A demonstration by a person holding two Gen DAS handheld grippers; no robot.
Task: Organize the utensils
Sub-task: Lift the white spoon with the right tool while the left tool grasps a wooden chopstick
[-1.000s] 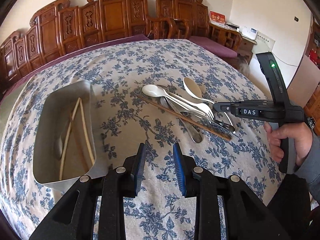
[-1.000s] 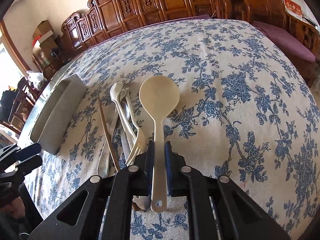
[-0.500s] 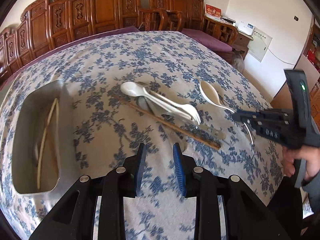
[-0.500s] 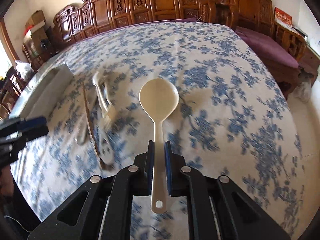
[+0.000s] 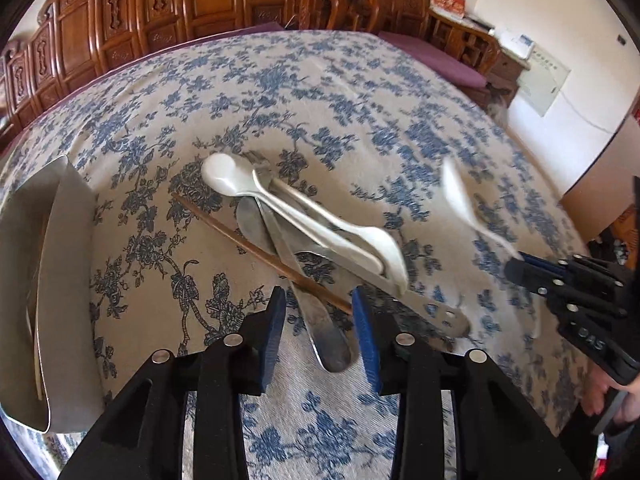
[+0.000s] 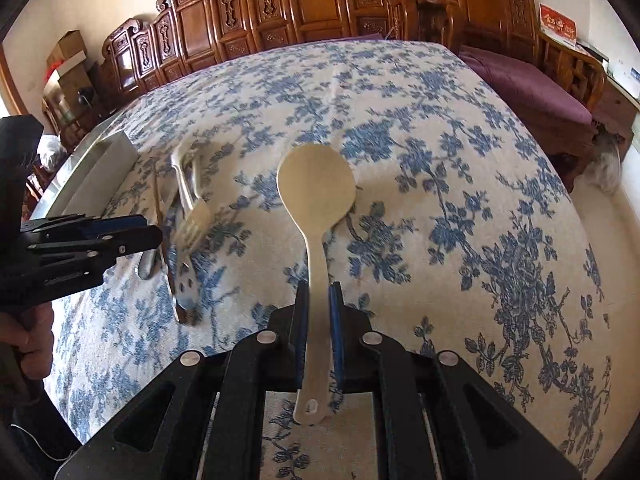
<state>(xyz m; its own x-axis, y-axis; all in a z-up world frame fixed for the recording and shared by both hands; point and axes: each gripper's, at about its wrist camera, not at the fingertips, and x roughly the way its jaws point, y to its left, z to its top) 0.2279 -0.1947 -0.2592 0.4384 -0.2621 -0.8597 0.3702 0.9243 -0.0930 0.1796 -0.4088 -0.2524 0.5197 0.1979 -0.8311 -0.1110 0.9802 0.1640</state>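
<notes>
So I'm hovering my left gripper (image 5: pixel 318 322) over the utensil pile (image 5: pixel 304 232), jaws just been opening, nothing pinched yet. Metal tray (image 5: pixel 60 280) is sitting at 9 o'clock. My right gripper (image 6: pixel 319 320) is clamping the cream spoon (image 6: pixel 316 200), bowl pointing to 12 o'clock above the floral tablecloth (image 6: pixel 460 200).

Legible marking: one item only. The body of the right gripper (image 5: pixel 516 270), seen at the right edge of the left wrist view, carries pale raised letters reading "DAS", turned at an angle and partly blurred. A red plaque (image 5: pixel 448 1) on the cabinet by the far wall bears gold characters, too small to read; the same plaque (image 6: pixel 557 23) in the right wrist view is equally illegible. A white wall chart (image 5: pixel 542 82) shows printed lines, not readable.
</notes>
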